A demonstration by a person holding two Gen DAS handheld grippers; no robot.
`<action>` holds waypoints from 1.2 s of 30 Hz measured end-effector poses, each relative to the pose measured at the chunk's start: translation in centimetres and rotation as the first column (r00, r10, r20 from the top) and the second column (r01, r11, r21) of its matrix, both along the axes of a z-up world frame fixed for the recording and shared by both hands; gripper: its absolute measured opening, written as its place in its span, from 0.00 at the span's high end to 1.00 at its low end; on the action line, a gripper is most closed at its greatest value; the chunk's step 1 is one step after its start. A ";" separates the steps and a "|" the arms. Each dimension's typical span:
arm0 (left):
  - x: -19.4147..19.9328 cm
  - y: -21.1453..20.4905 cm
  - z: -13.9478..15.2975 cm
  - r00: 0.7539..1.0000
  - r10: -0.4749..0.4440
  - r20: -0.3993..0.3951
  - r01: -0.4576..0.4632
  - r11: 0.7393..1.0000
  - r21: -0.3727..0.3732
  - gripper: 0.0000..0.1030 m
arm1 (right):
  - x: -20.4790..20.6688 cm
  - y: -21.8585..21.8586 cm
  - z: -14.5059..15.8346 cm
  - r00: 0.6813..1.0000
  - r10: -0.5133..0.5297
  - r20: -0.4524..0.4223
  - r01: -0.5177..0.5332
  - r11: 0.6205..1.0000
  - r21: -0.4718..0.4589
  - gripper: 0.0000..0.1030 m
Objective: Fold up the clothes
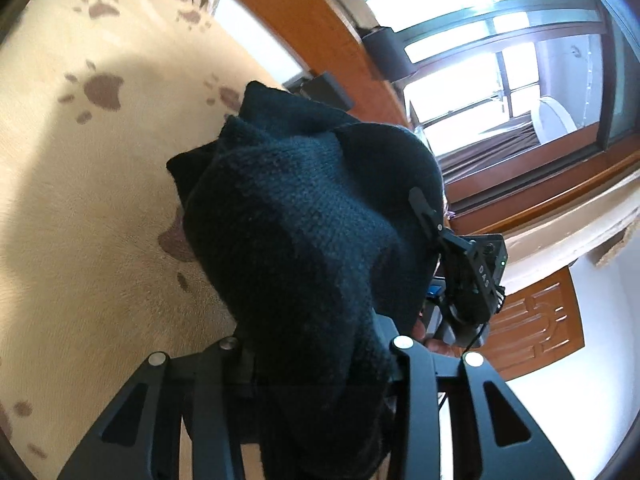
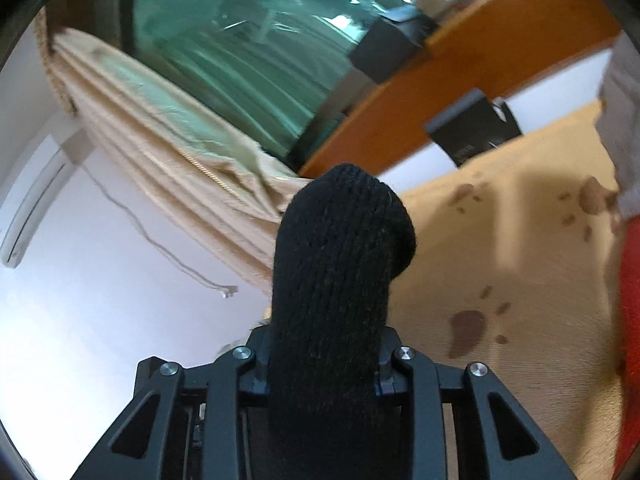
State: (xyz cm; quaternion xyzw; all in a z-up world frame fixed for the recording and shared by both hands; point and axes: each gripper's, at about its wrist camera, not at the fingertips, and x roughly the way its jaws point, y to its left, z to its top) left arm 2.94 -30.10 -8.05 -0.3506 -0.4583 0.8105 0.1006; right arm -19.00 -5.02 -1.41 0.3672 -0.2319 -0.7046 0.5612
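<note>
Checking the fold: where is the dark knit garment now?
The dark knit garment hangs between both tools, above the paw-print blanket in both views.

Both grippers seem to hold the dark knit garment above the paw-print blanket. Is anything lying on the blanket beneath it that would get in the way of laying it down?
Nothing visible does. The left gripper and right gripper each clamp the dark knit garment, and the paw-print blanket near it looks bare. A red item lies off at the edge.

- Our left gripper [image 1: 316,360] is clamped on dark knit [image 1: 296,216], raised and tilted down.
- Our right gripper [image 2: 324,356] likewise pinches knit, nearly level.
</note>
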 end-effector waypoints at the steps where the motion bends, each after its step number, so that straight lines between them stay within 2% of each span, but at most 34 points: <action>1: 0.6 -0.1 0.5 1.000 0.007 -0.010 -0.007 1.000 -0.010 0.61 | 0.5 -0.2 0.4 1.000 0.009 -0.011 -0.009 1.000 -0.002 0.67; 8: 6.4 -1.7 2.8 0.995 0.083 -0.058 -0.088 0.993 -0.082 0.61 | 5.1 -3.4 3.0 0.993 0.082 -0.086 -0.082 0.997 0.000 0.67; 11: 10.1 -3.4 3.9 0.985 0.146 -0.090 -0.155 0.982 -0.105 0.61 | 7.9 -6.7 4.5 0.982 0.152 -0.108 -0.154 0.988 -0.006 0.67; 15: 15.6 -6.2 5.8 0.959 0.245 -0.145 -0.262 0.958 -0.117 0.60 | 11.2 -11.8 6.4 0.960 0.244 -0.136 -0.248 0.969 -0.010 0.67; 20: 22.0 -10.6 7.9 0.903 0.380 -0.199 -0.411 0.899 -0.153 0.60 | 15.3 -20.0 7.4 0.922 0.359 -0.145 -0.364 0.931 -0.016 0.67; 24: 25.0 -14.2 7.9 0.858 0.472 -0.200 -0.506 0.843 -0.182 0.60 | 17.7 -26.8 6.6 0.898 0.415 -0.144 -0.419 0.908 0.007 0.67; 27: 25.5 -17.2 6.4 0.834 0.529 -0.161 -0.552 0.813 -0.185 0.60 | 18.3 -31.3 4.7 0.892 0.438 -0.108 -0.437 0.899 0.036 0.67; 31: 24.7 -20.4 2.9 0.810 0.581 -0.081 -0.585 0.790 -0.182 0.60 | 18.5 -35.7 1.4 0.895 0.439 -0.083 -0.427 0.895 0.129 0.67; 36: 24.8 -21.6 0.3 0.807 0.587 -0.068 -0.589 0.789 -0.174 0.59 | 17.5 -38.8 -2.0 0.903 0.425 -0.067 -0.404 0.892 0.203 0.67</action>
